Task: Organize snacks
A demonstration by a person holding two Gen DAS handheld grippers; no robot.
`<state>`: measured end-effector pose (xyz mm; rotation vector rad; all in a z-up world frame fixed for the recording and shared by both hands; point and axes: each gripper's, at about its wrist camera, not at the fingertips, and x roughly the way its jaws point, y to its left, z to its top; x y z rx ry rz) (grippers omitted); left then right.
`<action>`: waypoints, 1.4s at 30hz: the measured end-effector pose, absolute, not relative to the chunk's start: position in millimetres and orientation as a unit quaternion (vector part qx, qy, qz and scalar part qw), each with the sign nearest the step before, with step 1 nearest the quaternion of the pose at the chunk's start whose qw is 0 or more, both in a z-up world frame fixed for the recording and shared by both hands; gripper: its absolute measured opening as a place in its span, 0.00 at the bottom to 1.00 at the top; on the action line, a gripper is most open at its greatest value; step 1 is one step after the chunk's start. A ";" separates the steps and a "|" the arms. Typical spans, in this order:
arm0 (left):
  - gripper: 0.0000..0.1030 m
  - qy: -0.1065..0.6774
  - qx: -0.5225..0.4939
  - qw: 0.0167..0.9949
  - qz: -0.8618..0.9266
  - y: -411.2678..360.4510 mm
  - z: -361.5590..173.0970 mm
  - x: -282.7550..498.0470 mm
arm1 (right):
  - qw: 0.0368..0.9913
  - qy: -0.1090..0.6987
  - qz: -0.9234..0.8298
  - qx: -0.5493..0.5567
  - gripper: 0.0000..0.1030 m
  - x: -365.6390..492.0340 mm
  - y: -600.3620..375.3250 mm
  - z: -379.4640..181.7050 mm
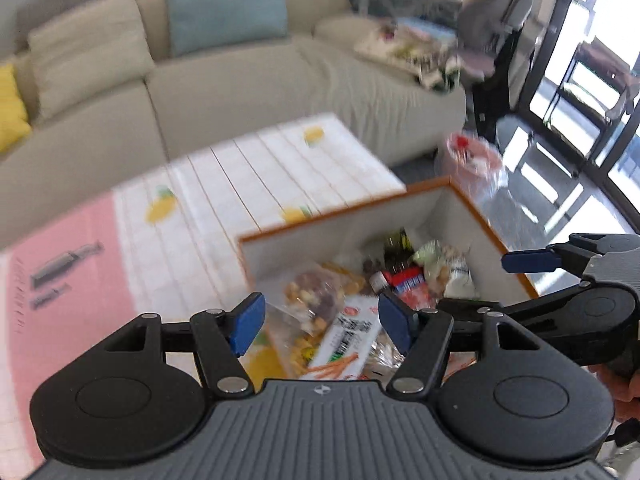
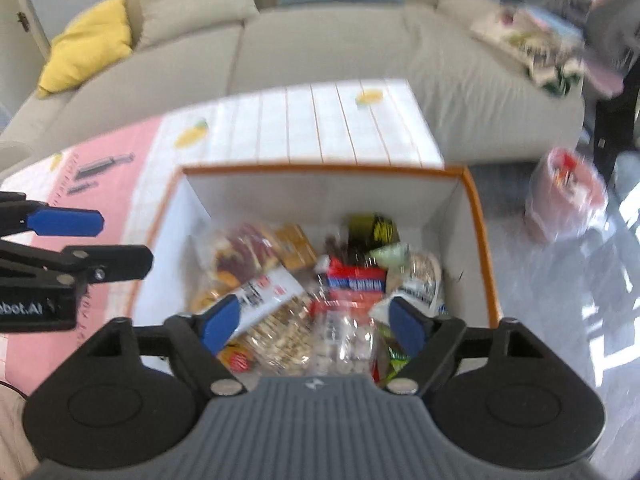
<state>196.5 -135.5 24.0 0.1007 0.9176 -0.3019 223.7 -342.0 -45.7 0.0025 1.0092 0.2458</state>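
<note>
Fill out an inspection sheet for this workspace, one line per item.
Surface: table under a white gridded cloth with lemon prints, pink mat on its left part.
Job's things: orange-rimmed box at the table's right end, heaped with snack packets; none held.
Clutter: nothing seen on the table beyond the box.
Grippers: left gripper and right gripper both open and empty, over the box.
Cables: nothing seen.
Surroundings: beige sofa behind with yellow cushion and blue cushion; clear bag on the floor at right; views blurred.
</note>
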 end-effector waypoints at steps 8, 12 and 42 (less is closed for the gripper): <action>0.74 0.339 0.068 0.931 -0.117 -102.7 83.7 132.6 | 0.919 0.372 0.129 0.004 0.94 166.1 -311.5 32.5; 0.74 0.318 0.075 0.939 -0.105 -89.7 92.7 111.2 | 0.936 0.324 0.135 0.018 0.97 135.1 -290.5 50.7; 0.74 0.285 0.039 0.957 -0.032 -49.2 -18.8 18.9 | 0.960 0.278 -0.006 0.014 0.97 15.2 -231.8 -54.8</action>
